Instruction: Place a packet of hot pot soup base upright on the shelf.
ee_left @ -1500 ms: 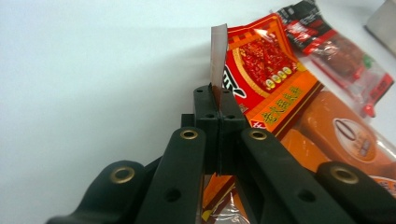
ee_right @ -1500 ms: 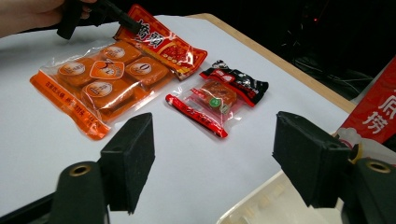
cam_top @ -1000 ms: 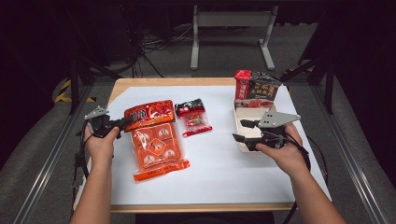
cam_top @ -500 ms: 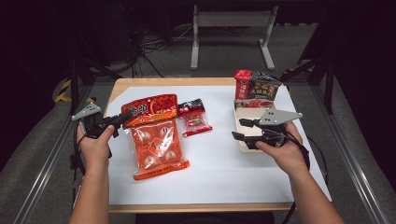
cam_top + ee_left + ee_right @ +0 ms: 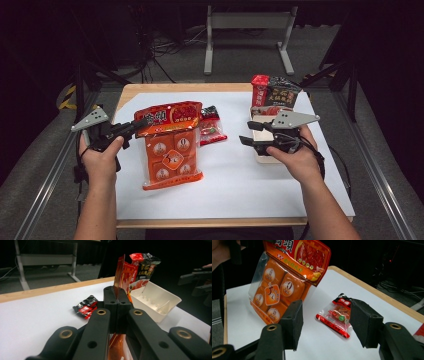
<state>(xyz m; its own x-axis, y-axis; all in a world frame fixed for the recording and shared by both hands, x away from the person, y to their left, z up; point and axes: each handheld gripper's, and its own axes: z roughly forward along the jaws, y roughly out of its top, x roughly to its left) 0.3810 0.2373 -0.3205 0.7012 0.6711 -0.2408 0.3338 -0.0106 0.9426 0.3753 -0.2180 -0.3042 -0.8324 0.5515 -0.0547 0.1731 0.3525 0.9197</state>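
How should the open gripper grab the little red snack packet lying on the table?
Probably by a crimped end or side edge of the small red packet, coming from above. It lies flat on the white table, so level fingers would slide over it. The right gripper is open and nearest; the left gripper is shut on the big orange bag.

Lower left of the high view: the matte black 2-jaw left gripper carries a grey 3-cornered plate and trails a black cable. At right of centre, the matte black right gripper bears the same plate and a looping black cable. Both forearms are unsleeved. In the gripper views, brass-ringed pivots sit in black link arms, with dark foam pads.
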